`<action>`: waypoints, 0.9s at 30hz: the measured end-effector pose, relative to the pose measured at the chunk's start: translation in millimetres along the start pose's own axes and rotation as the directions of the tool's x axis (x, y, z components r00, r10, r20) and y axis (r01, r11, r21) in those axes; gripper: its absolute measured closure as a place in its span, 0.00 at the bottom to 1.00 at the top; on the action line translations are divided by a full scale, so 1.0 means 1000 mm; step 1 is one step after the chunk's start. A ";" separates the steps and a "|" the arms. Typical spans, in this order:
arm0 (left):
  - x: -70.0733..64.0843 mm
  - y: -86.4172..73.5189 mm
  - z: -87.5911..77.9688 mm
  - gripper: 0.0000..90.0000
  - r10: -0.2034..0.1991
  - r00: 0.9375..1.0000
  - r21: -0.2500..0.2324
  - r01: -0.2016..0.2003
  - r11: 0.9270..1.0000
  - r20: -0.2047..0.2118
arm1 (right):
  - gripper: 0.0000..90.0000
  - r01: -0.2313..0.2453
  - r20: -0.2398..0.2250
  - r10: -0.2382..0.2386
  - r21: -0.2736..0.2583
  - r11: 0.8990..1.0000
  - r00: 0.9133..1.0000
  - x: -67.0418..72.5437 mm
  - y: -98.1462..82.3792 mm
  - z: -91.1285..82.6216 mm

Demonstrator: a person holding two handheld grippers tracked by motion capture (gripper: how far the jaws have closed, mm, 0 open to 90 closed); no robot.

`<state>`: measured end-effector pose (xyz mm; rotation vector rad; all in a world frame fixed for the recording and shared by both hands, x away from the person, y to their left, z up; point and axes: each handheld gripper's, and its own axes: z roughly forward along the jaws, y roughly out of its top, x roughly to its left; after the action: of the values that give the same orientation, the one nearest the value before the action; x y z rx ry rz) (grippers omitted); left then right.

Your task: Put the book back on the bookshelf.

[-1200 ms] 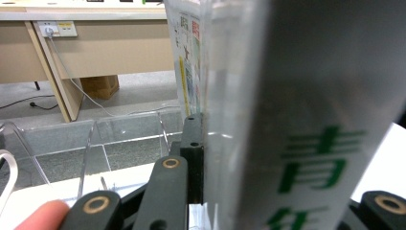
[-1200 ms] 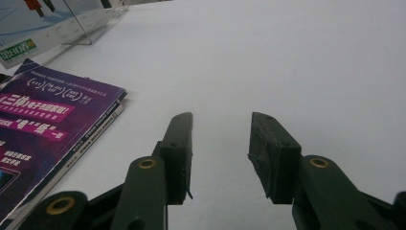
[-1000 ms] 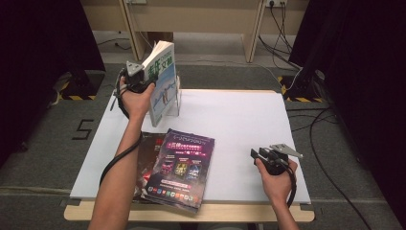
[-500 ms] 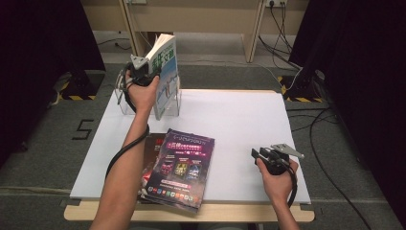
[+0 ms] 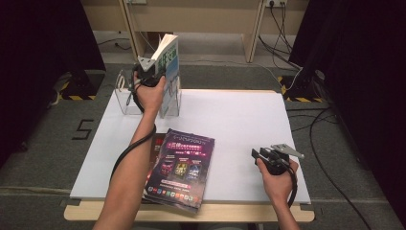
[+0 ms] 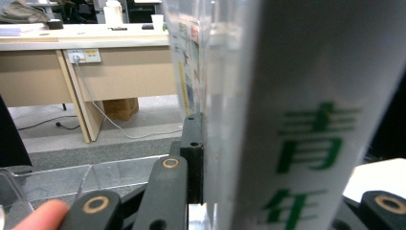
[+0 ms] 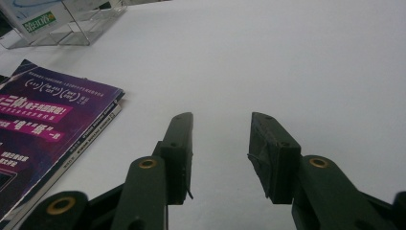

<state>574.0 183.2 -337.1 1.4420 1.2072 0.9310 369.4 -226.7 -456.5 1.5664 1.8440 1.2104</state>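
The book (image 5: 168, 53), upright and clamped in the left gripper (image 5: 154, 73), has drifted slightly left and down over the past second and now hangs above the clear rack (image 5: 125, 98) at the counter's (image 5: 249, 124) far left. It looks about to be slotted in. The right gripper (image 5: 261, 154) rests open and empty near right, with the magazines (image 5: 179, 167) stacked at the near edge.

Upright green-lettered book (image 5: 168, 57) above clear stand (image 5: 125, 93)

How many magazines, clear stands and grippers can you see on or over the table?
Magazines: 3, one held, a purple one lying on a red one.
Clear stands: 1.
Hand-held grippers: 2, left and right.
Total: 6.
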 end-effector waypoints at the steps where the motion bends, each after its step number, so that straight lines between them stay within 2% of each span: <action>1: -0.001 -0.001 0.001 0.82 -0.005 1.000 0.003 0.005 1.000 0.001 | 0.68 0.000 0.000 0.000 0.000 1.000 1.000 0.000 0.000 0.000; 3: -0.003 -0.004 0.002 0.82 -0.018 1.000 0.001 0.018 1.000 -0.006 | 0.68 0.001 0.000 -0.001 0.000 1.000 1.000 0.000 0.000 0.000; 9: -0.009 -0.009 0.005 0.82 -0.012 1.000 0.000 0.012 1.000 -0.010 | 0.68 0.001 0.000 -0.001 0.000 1.000 1.000 0.000 0.000 0.000; 11: -0.010 -0.012 0.006 0.82 -0.022 1.000 0.004 0.022 1.000 -0.013 | 0.68 0.000 0.000 0.000 0.001 1.000 1.000 0.000 0.000 0.000; 17: -0.016 -0.021 0.007 0.81 -0.053 0.999 0.003 0.053 0.999 0.010 | 0.68 0.009 0.002 -0.009 0.001 1.000 1.000 0.001 0.000 0.001; 22: -0.023 -0.025 0.005 0.81 -0.036 0.999 0.008 0.036 0.999 0.034 | 0.68 0.009 0.002 -0.009 0.001 1.000 1.000 0.002 0.000 0.000; 25: -0.023 -0.029 0.004 0.80 -0.034 0.998 0.011 0.034 0.999 0.048 | 0.68 0.013 0.002 -0.013 0.001 1.000 1.000 0.002 0.001 0.000; 27: -0.023 -0.029 0.003 0.79 -0.017 0.998 0.011 0.017 1.000 0.059 | 0.68 0.013 -0.001 -0.013 -0.001 1.000 1.000 0.003 0.000 0.000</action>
<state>565.7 160.0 -365.0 1.4554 1.1805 0.8662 368.9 -224.1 -456.0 1.5509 1.8510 1.2060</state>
